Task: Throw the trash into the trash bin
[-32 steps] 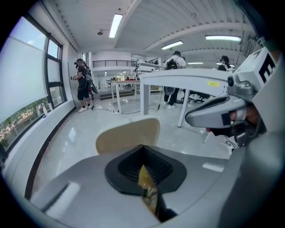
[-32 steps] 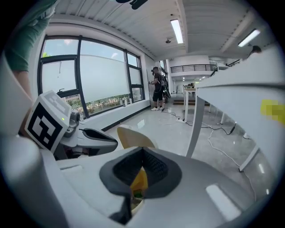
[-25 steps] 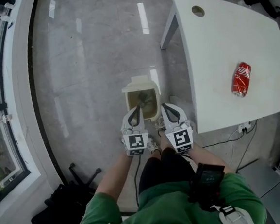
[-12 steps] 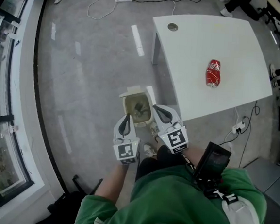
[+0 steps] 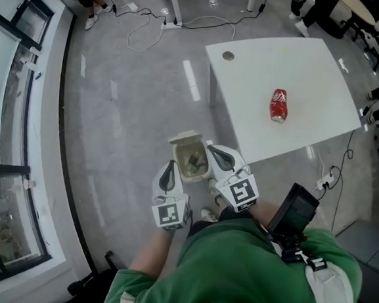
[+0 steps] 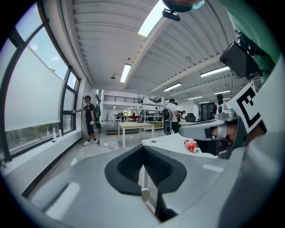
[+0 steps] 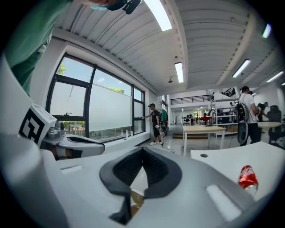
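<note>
A crushed red can (image 5: 277,105) lies on the white table (image 5: 254,87); it also shows in the left gripper view (image 6: 191,145) and the right gripper view (image 7: 247,177). The small beige trash bin (image 5: 191,157) stands open on the floor by the table's near corner, with some rubbish inside. My left gripper (image 5: 170,165) is shut and empty, held just left of the bin. My right gripper (image 5: 211,149) is shut and empty over the bin's right edge. Both point roughly level across the room (image 6: 142,149) (image 7: 142,151), side by side.
Windows run along the left wall (image 5: 6,131). Cables and a power strip (image 5: 148,25) lie on the floor beyond the table, another strip (image 5: 329,174) at its right. People stand by the window (image 6: 89,120) and at a far table (image 7: 200,130).
Both grippers have risen together, still shut, and now point more level. The view has pulled up and back, so the bin and table look smaller. The can has not moved.
</note>
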